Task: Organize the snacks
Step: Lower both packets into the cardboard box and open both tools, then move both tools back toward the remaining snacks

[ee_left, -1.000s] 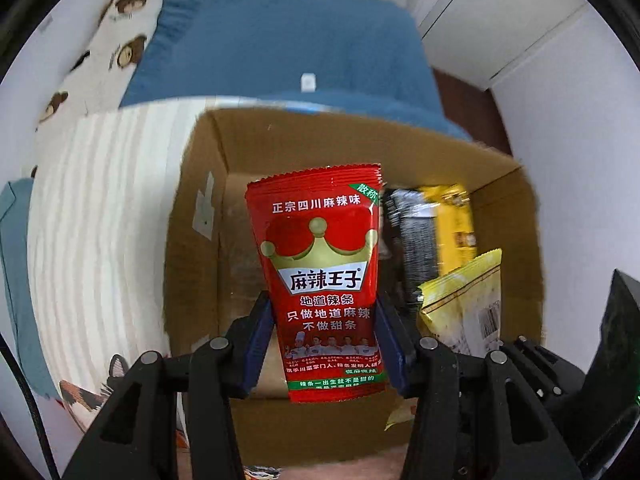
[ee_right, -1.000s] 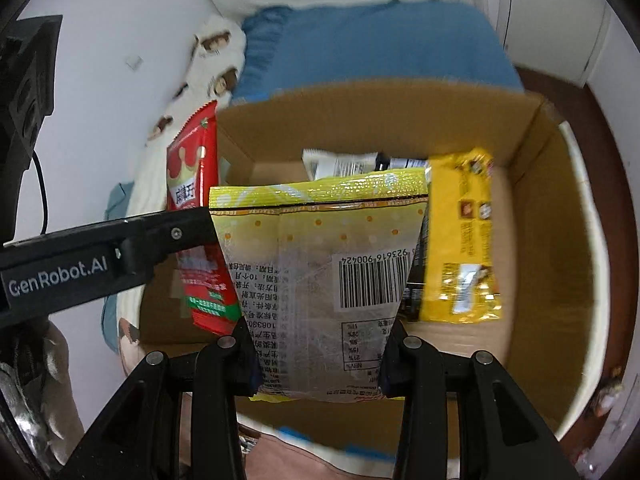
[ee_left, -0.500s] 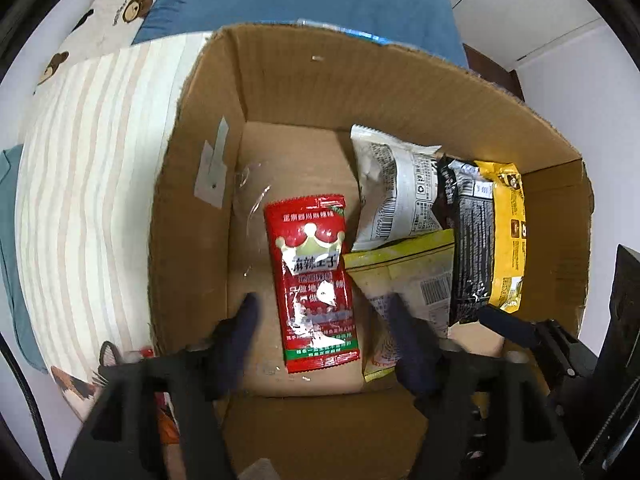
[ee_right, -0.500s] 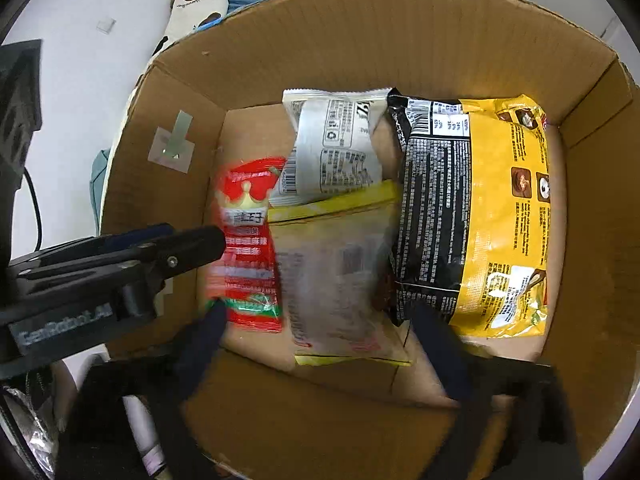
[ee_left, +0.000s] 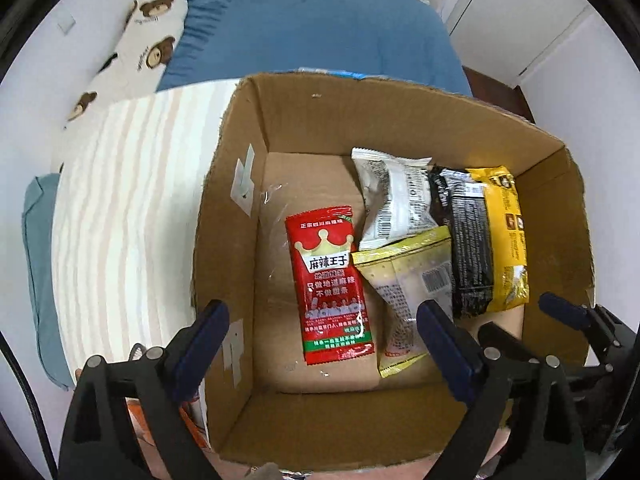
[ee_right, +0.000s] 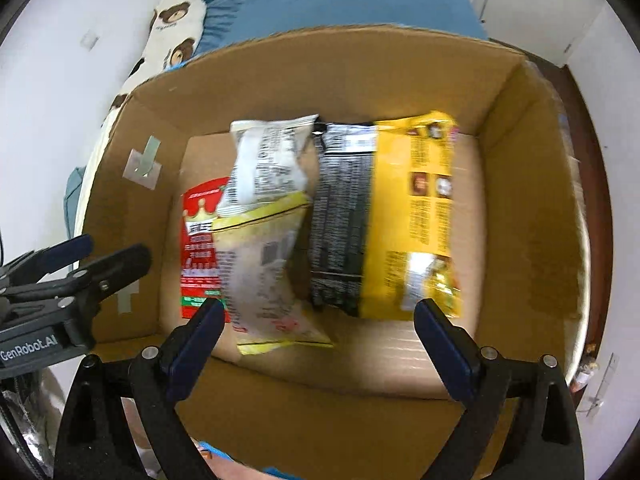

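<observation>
An open cardboard box (ee_left: 230, 240) (ee_right: 360, 72) sits below both grippers. On its floor lie a red crown-print snack packet (ee_left: 330, 284) (ee_right: 198, 248), a clear packet with yellow trim (ee_left: 408, 280) (ee_right: 264, 264), a white packet (ee_left: 396, 200) (ee_right: 266, 164) and a black-and-yellow packet (ee_left: 480, 240) (ee_right: 392, 216). My left gripper (ee_left: 320, 312) hangs above the red packet; its jaws are opening and nothing is between them. Over the box's near side, my right gripper (ee_right: 318, 306) stands open and holds nothing. The yellow-trim packet partly overlaps the red and white ones.
The box rests on a striped cloth (ee_left: 120, 208) on a bed with blue bedding (ee_left: 312, 32) and a bear-print pillow (ee_left: 148, 40). White cupboard doors (ee_left: 520, 20) stand at the back right. The left gripper's body (ee_right: 80, 264) shows beside the box's left wall.
Both grippers went from shut to open. The red packet left the left gripper and the yellow-trim packet left the right; both now lie on the box floor.
</observation>
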Action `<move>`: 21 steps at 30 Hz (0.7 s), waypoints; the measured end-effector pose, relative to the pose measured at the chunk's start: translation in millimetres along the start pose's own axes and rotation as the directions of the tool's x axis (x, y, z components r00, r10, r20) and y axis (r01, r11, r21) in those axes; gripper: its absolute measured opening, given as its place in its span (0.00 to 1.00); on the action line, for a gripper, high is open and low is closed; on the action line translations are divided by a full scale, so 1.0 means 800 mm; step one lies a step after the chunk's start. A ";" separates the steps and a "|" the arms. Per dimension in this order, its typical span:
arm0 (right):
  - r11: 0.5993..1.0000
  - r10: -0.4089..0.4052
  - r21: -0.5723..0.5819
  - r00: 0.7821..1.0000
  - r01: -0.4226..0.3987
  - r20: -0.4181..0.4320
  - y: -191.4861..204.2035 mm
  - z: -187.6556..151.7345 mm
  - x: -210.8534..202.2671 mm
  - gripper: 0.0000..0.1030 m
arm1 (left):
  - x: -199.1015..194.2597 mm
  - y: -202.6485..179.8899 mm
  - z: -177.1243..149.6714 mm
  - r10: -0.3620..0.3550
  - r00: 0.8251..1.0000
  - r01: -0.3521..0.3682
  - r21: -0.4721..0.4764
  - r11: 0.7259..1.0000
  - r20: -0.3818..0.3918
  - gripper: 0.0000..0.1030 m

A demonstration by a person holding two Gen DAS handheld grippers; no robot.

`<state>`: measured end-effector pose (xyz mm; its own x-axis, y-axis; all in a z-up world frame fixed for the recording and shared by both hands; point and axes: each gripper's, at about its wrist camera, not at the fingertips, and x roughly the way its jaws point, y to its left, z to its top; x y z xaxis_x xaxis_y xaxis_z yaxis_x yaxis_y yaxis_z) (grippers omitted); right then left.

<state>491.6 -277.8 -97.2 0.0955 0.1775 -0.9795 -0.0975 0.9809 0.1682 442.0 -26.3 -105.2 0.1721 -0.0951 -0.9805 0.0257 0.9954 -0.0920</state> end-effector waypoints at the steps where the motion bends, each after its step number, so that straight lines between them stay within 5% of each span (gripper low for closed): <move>1: 1.000 -0.004 0.005 1.000 0.004 0.012 -0.004 -0.004 -0.004 0.95 | -0.007 -0.004 -0.007 0.006 1.000 -0.007 0.008 1.000 0.023 0.93; 8: 0.997 -0.074 -0.011 0.987 0.076 0.139 -0.013 -0.045 -0.053 0.95 | -0.052 -0.020 -0.043 0.016 0.988 -0.021 0.031 0.999 0.154 0.93; 21: 0.997 -0.070 -0.016 0.928 0.081 0.367 -0.005 -0.133 -0.174 0.94 | -0.165 -0.040 -0.127 0.004 0.924 -0.034 0.071 0.997 0.383 0.93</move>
<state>373.3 -314.6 26.5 0.4589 0.1253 -0.8796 -0.1056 0.9907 0.0860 318.5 -44.9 9.5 0.5361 -0.0876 -0.8396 0.0900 0.9949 -0.0463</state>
